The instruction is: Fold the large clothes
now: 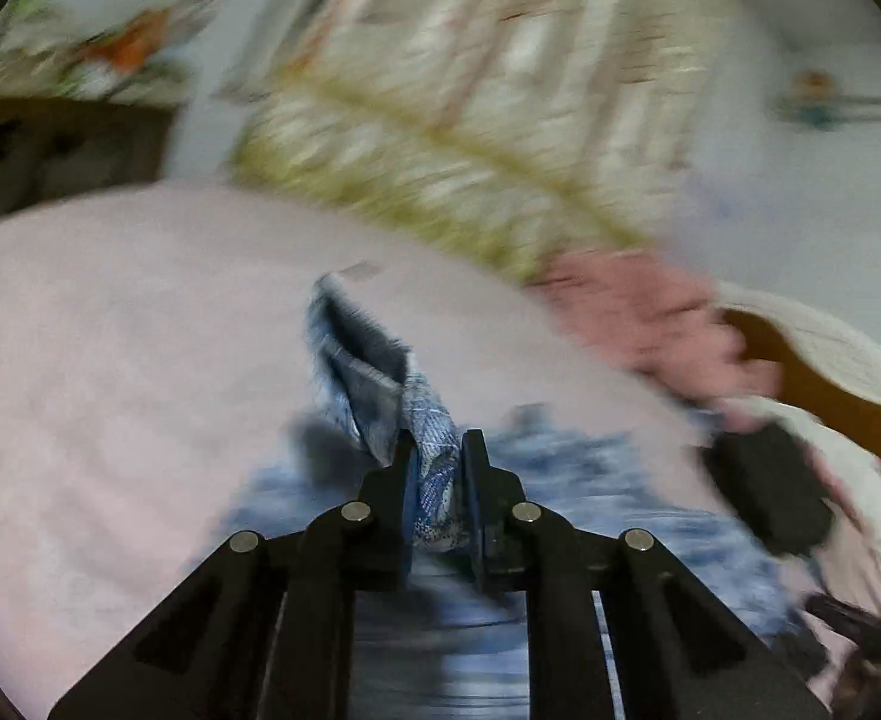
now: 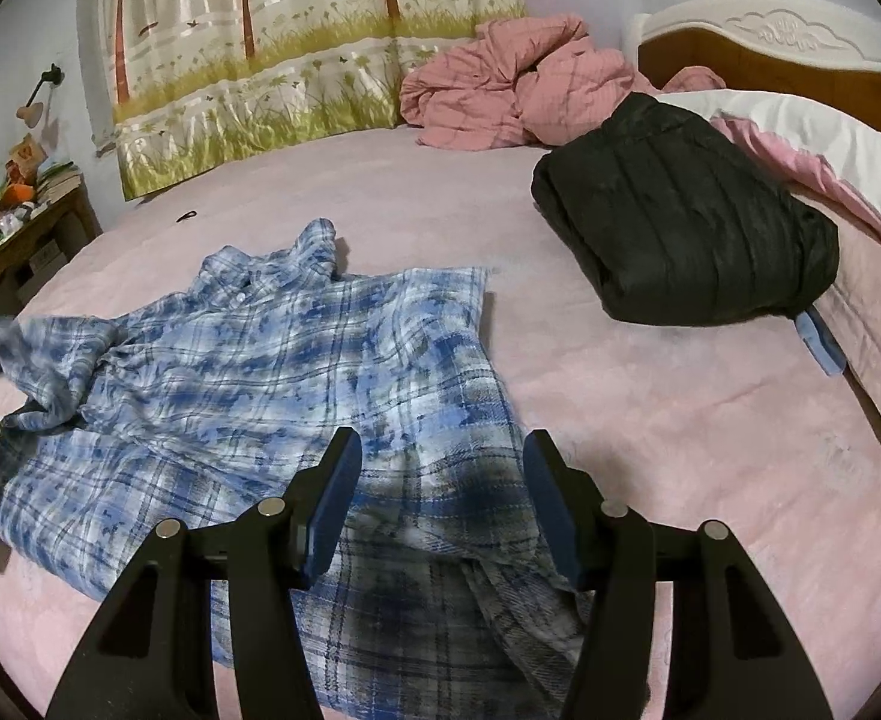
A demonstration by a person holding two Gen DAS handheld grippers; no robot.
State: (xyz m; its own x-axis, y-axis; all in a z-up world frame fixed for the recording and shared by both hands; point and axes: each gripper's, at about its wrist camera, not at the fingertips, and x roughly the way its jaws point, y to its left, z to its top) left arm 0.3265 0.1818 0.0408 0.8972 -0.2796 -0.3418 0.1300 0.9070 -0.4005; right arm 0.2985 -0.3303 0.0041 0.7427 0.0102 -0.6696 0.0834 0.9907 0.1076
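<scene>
A blue and white plaid shirt lies spread on the pink bed sheet, collar towards the far side. In the blurred left wrist view my left gripper is shut on a bunched piece of the shirt, which sticks out past the fingertips above the bed. In the right wrist view the shirt's left sleeve end is raised and blurred at the frame's left edge. My right gripper hangs open over the shirt's lower part, with nothing between its pads.
A folded black padded jacket lies at the right of the bed, a small blue object beside it. A crumpled pink quilt, white pillow and headboard are behind. A cluttered wooden nightstand stands left, by a printed curtain.
</scene>
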